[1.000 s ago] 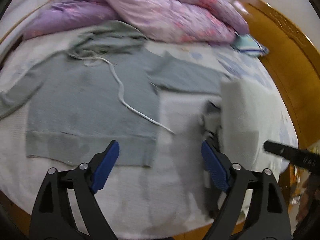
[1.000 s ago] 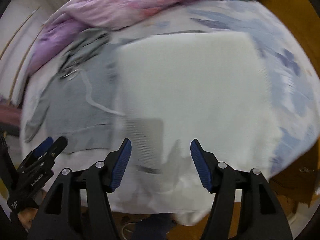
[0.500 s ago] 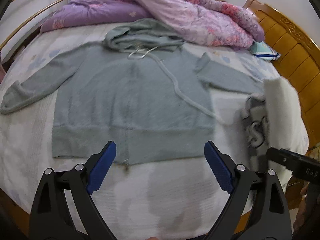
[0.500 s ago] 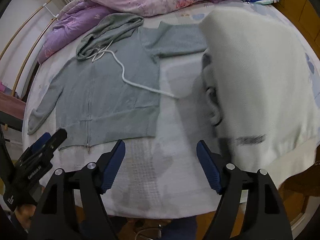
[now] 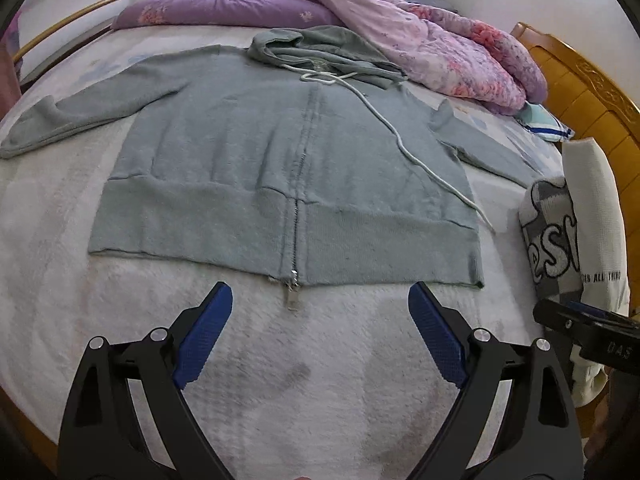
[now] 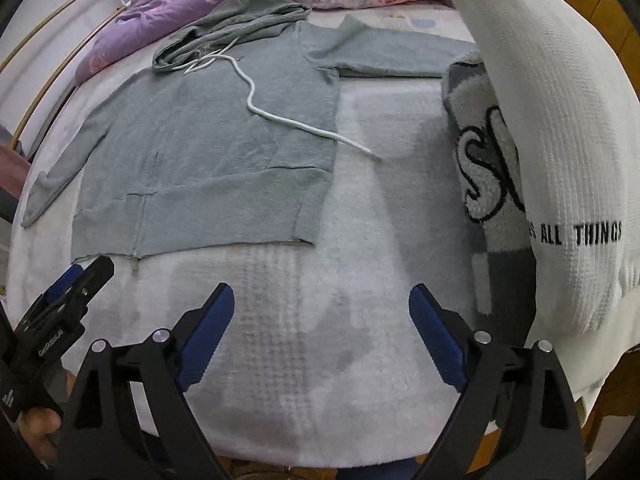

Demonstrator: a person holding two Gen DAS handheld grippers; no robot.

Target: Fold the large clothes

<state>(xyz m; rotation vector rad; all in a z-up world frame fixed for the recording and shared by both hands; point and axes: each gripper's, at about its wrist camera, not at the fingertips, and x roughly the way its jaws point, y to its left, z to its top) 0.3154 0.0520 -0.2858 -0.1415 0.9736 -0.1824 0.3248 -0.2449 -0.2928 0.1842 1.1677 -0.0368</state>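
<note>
Left gripper: jaws wide, empty, above bed blanket. Grey zip hoodie: flat, face up, sleeves spread, hood toward purple quilt, white drawstring trailing. Right gripper: wide, empty. White sweater at bed's right edge.

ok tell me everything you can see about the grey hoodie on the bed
The grey hoodie lies flat and face up on the white fleecy bed cover, unfolded, both sleeves spread out sideways. It looks like soft knit with a wide ribbed hem. The front zipper is closed, its pull hanging past the hem. The hood is bunched against the pink quilt. One white drawstring trails across the chest onto the cover. Neither gripper touches it.
</note>
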